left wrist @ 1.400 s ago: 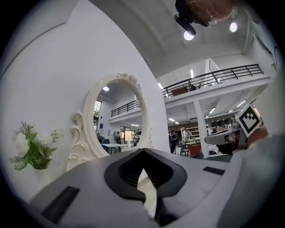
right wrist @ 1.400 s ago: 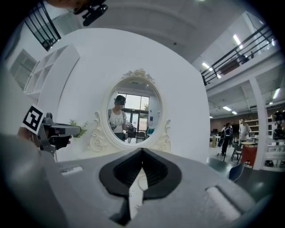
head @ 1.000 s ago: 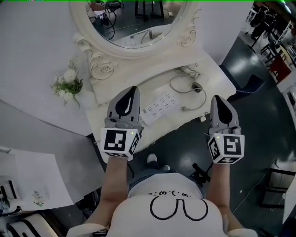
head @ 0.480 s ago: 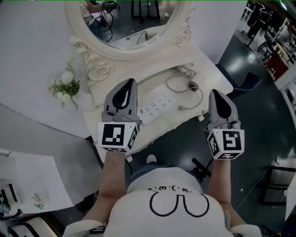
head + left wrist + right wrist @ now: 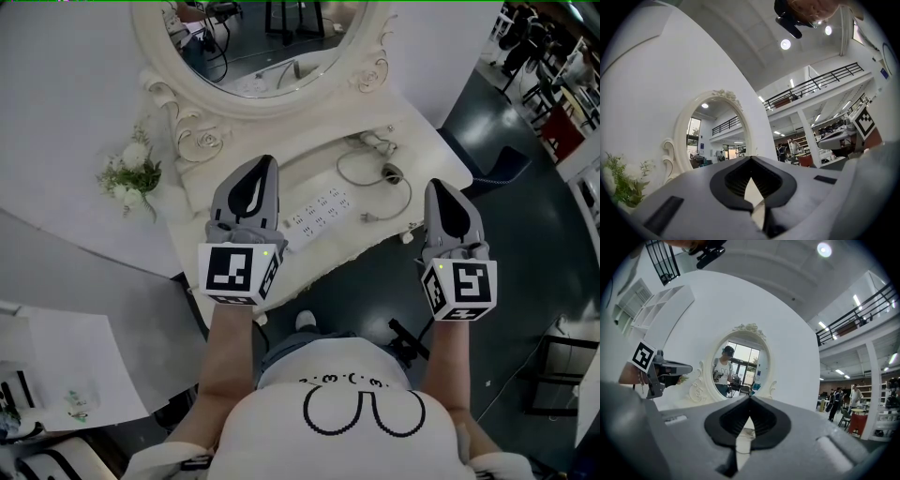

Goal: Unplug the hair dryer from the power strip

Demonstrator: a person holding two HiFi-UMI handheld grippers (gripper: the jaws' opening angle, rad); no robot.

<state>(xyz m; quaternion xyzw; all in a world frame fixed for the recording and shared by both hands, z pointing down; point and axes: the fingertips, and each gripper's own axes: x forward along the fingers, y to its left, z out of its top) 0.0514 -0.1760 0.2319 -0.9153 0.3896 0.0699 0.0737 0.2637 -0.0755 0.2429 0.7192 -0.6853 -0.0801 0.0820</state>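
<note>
There are two grippers, one in each hand. The left gripper (image 5: 265, 163) has its two jaws closed together with nothing between them, and so has the right gripper (image 5: 435, 186). Each gripper carries one cube with square markers: the left cube (image 5: 239, 273) and the right cube (image 5: 459, 289).

One white power strip (image 5: 320, 213) lies on the white vanity table (image 5: 436, 161), at a slant near the front edge. In the head view the left gripper covers the strip's left end. The right gripper is well apart from the strip, past the table's right front edge and over the dark floor.

One thin cable (image 5: 410, 195) makes a loop on the table to the right of the strip. Its plug end (image 5: 367, 219) lies just beside the strip's right end and seems to be in no socket. The cable runs back to a small white thing near the mirror's foot, probably the hair dryer (image 5: 372, 142), but it is too small to tell.

Behind the table stands one oval mirror (image 5: 202, 131) in a carved white frame. One bunch of white flowers (image 5: 131, 175) is at its left.
</note>
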